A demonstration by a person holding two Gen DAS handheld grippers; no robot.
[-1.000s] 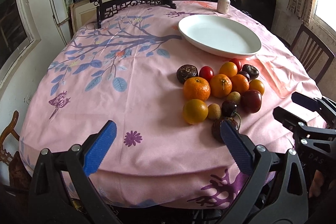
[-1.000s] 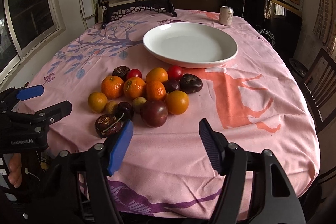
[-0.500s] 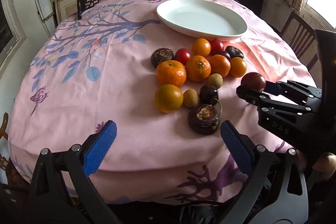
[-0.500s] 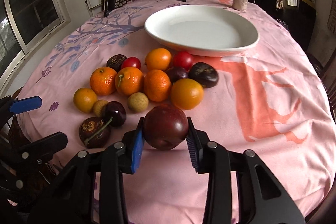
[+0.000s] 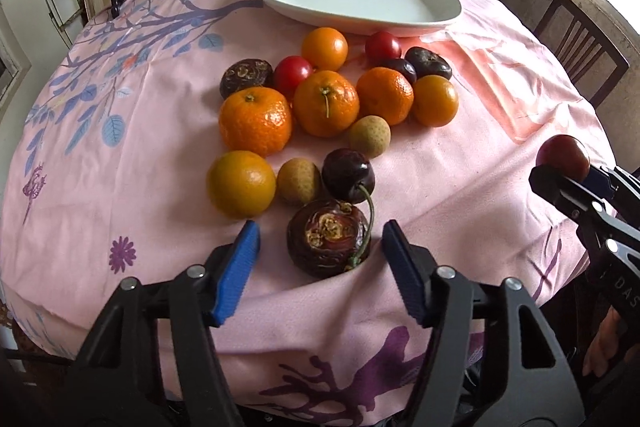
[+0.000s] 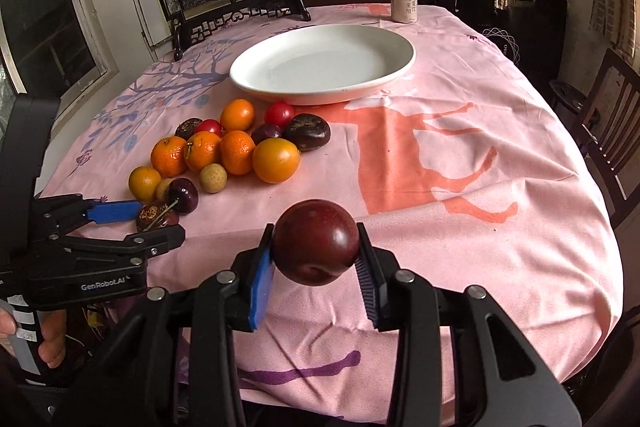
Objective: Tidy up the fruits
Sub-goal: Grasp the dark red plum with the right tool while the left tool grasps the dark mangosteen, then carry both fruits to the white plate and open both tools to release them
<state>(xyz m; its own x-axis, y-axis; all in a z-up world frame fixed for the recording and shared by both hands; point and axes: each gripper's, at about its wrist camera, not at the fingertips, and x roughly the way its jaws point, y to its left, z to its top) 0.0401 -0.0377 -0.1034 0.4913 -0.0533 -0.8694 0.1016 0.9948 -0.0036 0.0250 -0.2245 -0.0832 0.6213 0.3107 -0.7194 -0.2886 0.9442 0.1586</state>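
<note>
— Starting with the left wrist view, what was seen between the fingers of the left gripper (image 5: 320,259)?

— A dark, wrinkled fruit (image 5: 329,243) was seen lying on the pink tabletop (image 5: 160,187), between the blue pads. The jaws were closing, but the fruit was not yet touched on either side. A dark cherry (image 5: 348,174) lay just behind it, its stem curving down over the wrinkled fruit. Beyond that, oranges (image 5: 256,120) and small red fruits were clustered, and the white plate (image 5: 440,19) was seen farther back with nothing in it.

— And in the right wrist view?

— A dark red plum (image 6: 316,247) was pinched between the fingers of the right gripper (image 6: 316,263) and held clear of the cloth. The white plate was seen well ahead of it, with a can (image 6: 404,4) near the far edge. The left gripper was seen at the left, its blue pad beside the wrinkled fruit.

— Was the plum seen from the left as well?

— It was, at the right edge, clamped in the right gripper.
</note>
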